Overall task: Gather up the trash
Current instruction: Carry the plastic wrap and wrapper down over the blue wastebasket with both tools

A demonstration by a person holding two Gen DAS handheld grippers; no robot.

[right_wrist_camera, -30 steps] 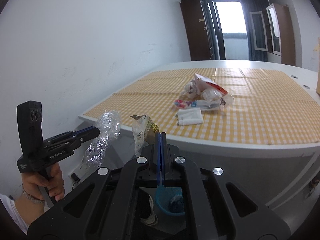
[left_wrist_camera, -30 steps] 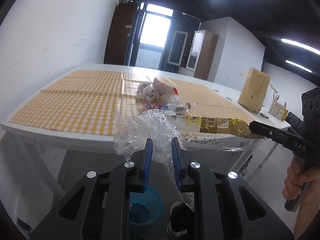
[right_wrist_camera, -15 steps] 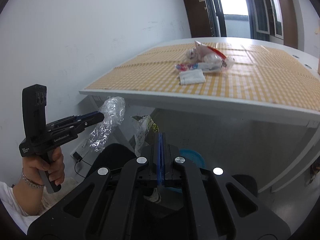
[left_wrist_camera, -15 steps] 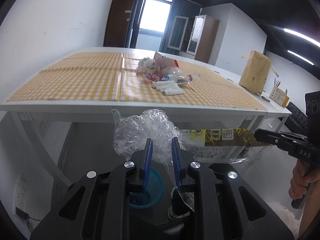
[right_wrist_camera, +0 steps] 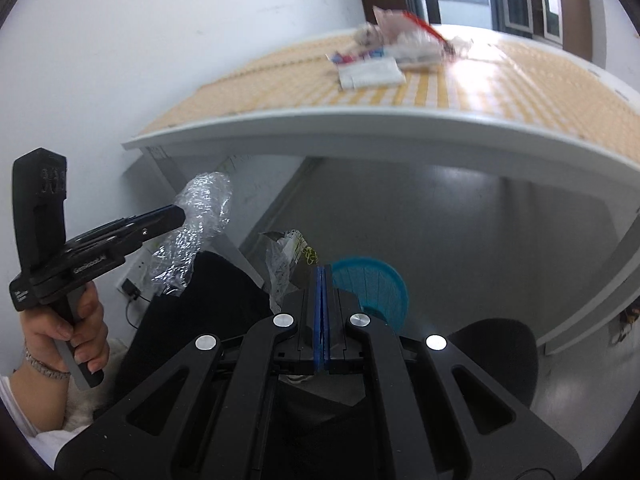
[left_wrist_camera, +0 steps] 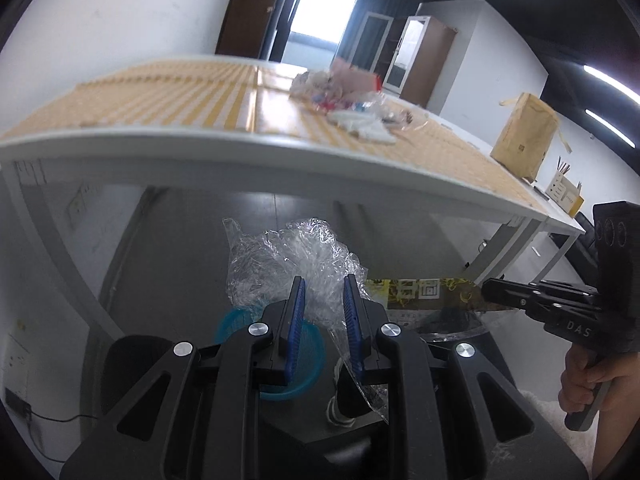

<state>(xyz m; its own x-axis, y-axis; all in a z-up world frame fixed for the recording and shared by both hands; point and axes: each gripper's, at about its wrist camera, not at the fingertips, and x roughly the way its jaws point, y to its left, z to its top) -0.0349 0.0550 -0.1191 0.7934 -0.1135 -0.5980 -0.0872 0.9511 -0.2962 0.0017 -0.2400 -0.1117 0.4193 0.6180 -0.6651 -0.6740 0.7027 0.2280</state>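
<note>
Step in hand, judged: carry-to-bin, both grippers loaded, nothing dropped yet.

Left wrist view: left gripper (left_wrist_camera: 321, 312) is seen narrowly parted, pads clamped on a crumpled clear plastic wrap (left_wrist_camera: 292, 264) that bulges above the fingertips. A blue bin (left_wrist_camera: 280, 354) is seen on the floor below, partly hidden behind the gripper body. The right gripper (left_wrist_camera: 486, 294) is seen at right, held in a hand (left_wrist_camera: 592, 380), with a yellow printed wrapper (left_wrist_camera: 420, 292) pinched at its tip. More trash (left_wrist_camera: 348, 108) is left on the tabletop (left_wrist_camera: 160, 112), well above and apart.

Right wrist view: right gripper (right_wrist_camera: 322, 280) is seen fully closed, the wrapper (right_wrist_camera: 290, 256) sticking out up and left of the tips. The bin (right_wrist_camera: 372, 288) lies just past the tips, to the right. Left gripper (right_wrist_camera: 180, 212) is seen at left with the plastic wrap (right_wrist_camera: 200, 220), off to the side of the bin.

Next move, judged: each load is to be brought over the bin opening before the jaws are released; the left one needs the longer sideways shift. Light film may cling to the pads.
</note>
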